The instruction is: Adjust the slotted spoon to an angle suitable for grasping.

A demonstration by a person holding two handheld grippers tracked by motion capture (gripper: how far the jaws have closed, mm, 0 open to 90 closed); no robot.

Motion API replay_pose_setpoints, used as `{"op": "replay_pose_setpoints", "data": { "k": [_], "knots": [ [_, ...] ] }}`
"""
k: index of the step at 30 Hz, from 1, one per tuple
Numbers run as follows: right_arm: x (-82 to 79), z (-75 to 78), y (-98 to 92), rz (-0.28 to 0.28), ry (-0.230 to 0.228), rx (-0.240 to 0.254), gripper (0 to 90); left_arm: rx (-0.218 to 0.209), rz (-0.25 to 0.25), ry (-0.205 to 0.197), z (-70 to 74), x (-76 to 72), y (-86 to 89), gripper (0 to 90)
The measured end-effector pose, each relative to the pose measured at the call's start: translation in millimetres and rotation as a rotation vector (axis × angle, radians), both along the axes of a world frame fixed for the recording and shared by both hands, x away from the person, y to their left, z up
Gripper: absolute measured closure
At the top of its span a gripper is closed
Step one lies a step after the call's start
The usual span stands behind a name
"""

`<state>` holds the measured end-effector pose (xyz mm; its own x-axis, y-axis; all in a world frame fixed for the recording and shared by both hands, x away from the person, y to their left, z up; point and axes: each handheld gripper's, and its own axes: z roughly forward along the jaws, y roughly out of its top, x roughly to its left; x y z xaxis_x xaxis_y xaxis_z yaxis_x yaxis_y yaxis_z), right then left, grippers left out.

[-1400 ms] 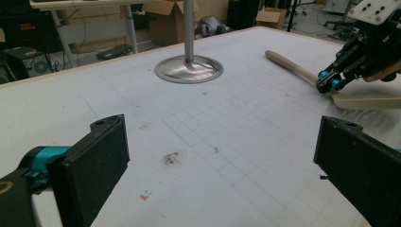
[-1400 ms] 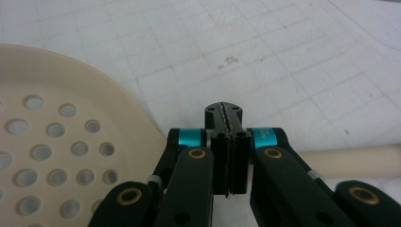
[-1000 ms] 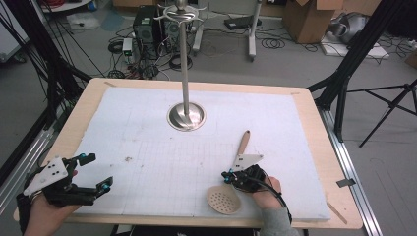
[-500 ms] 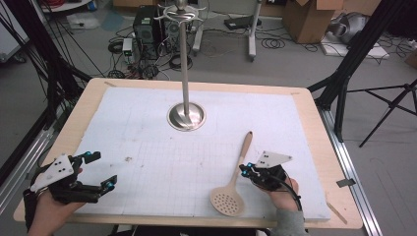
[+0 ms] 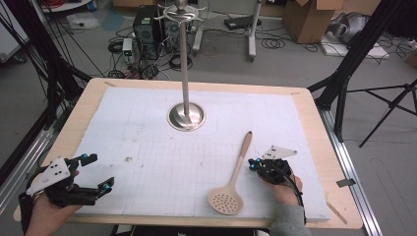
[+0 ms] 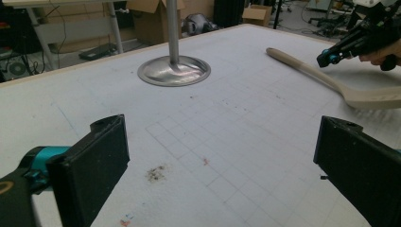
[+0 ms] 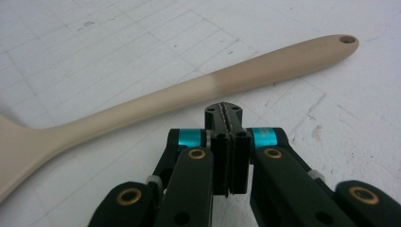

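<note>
Left gripper: matte black body, blocky black jaws, teal collars at finger joints, pale grey three-cornered plate on top with small dark dots.

Right gripper: same black build, brass-coloured pivot pins, teal collars, ridged pads on jaw faces, grey three-cornered plate, black cable trailing along wrist.

Right hand: grey knit sleeve cuff.

Left hand: dark strap across wrist.

A metal stand with a round base rises upright from the far middle of the white gridded mat that covers the wooden surface. A small brown stain marks the mat. On the floor beyond sit cardboard boxes, a computer tower and loose cables.
</note>
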<state>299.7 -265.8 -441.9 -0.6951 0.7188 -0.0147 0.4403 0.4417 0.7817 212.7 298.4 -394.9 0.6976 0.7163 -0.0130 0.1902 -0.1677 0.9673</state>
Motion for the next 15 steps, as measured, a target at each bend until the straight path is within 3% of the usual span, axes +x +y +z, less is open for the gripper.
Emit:
{"op": "replay_pose_setpoints", "data": {
  "k": [15],
  "knots": [
    [19.1,-5.9,9.7,0.008,0.009,-0.024,90.0,0.001,0.059,-0.002,0.0,-16.9,16.0,4.5]
  ]
}}
